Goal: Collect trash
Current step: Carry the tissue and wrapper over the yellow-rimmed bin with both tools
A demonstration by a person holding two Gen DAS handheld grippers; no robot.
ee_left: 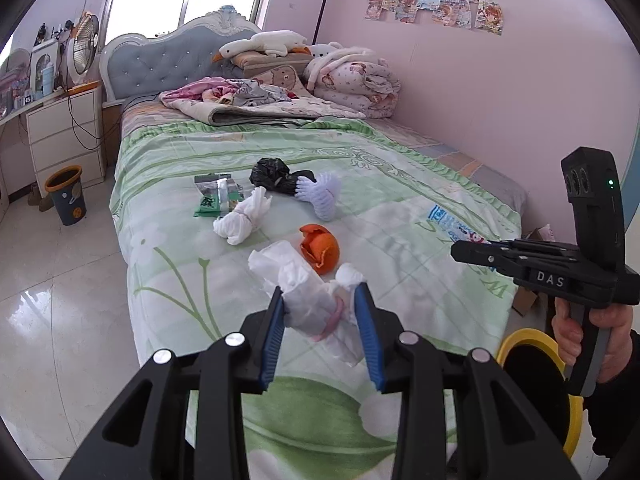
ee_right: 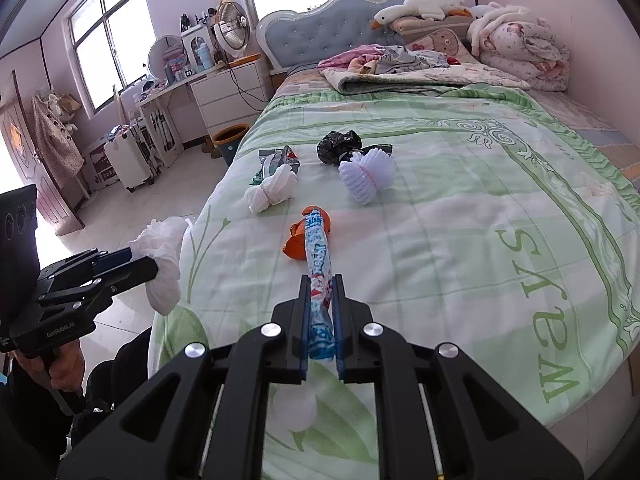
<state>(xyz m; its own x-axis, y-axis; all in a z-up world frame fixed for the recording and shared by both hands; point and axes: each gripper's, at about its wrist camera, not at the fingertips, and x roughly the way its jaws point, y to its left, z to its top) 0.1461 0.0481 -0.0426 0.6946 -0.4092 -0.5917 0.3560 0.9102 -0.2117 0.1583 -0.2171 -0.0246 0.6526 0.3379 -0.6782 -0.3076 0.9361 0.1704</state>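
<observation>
My left gripper [ee_left: 320, 290] is shut on a crumpled white tissue wad [ee_left: 304, 292] tied with a pink band, held above the foot of the bed; it also shows in the right wrist view, left gripper [ee_right: 136, 260] with the tissue wad [ee_right: 162, 264]. My right gripper [ee_right: 321, 278] is shut on a long blue-and-white snack wrapper [ee_right: 316, 248]. On the green bedspread lie an orange peel [ee_left: 320, 250], a second tissue bundle [ee_left: 240, 220], a green packet [ee_left: 216, 196], a black bag [ee_left: 270, 174] and a white foam net [ee_left: 320, 194].
A yellow-rimmed bin [ee_left: 532, 340] stands by the bed's foot, below the right gripper [ee_left: 456, 248]. An orange-rimmed bin [ee_left: 66, 194] sits on the tiled floor beside white drawers [ee_left: 64, 132]. Folded quilts and a plush goose [ee_left: 264, 44] fill the bed's head end. A suitcase [ee_right: 128, 160] stands near the desk.
</observation>
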